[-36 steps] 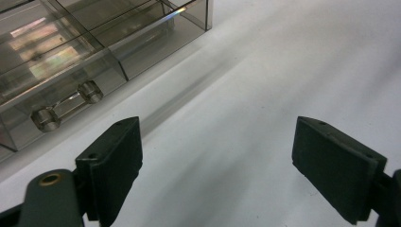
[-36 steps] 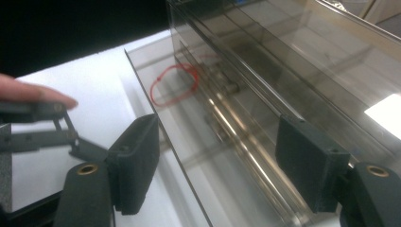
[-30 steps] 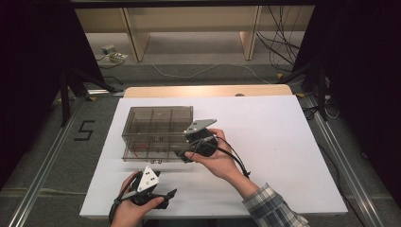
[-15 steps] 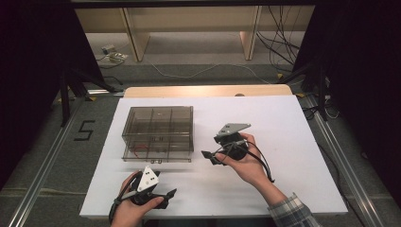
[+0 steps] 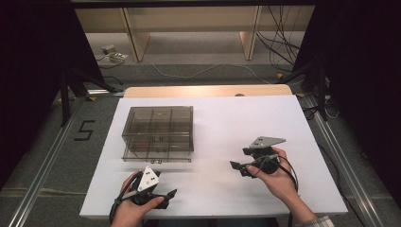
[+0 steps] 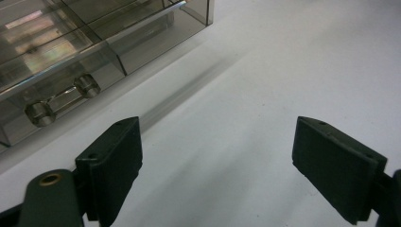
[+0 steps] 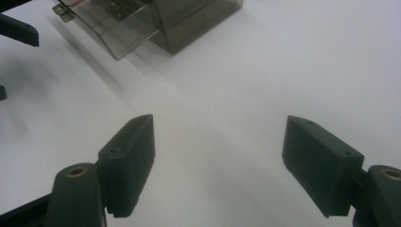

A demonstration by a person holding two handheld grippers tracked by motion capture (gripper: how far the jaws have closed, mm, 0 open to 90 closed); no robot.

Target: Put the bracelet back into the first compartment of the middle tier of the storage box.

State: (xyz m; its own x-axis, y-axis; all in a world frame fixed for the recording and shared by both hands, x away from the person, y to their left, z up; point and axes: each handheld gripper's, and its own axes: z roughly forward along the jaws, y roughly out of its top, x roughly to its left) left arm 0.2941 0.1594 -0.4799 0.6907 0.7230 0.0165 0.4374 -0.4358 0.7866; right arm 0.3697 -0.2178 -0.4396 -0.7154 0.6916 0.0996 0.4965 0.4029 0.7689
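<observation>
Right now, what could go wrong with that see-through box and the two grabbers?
The box has a drawer pulled slightly out at its near side; a careless nudge from the left gripper, which sits close by, could probably shove the box across the smooth white table rather than move the drawer. Cables trail from the right gripper and might snag. Both grippers are open and hold nothing, so nothing can drop.

The white table (image 5: 222,123) is evenly and brightly lit from above, while the surroundings at both sides of the high view are left dark. Soft shadows are cast beside the clear box (image 6: 71,52). Pale glare is seen on its panels. Both gripper views are slightly blurred and grainy.
</observation>
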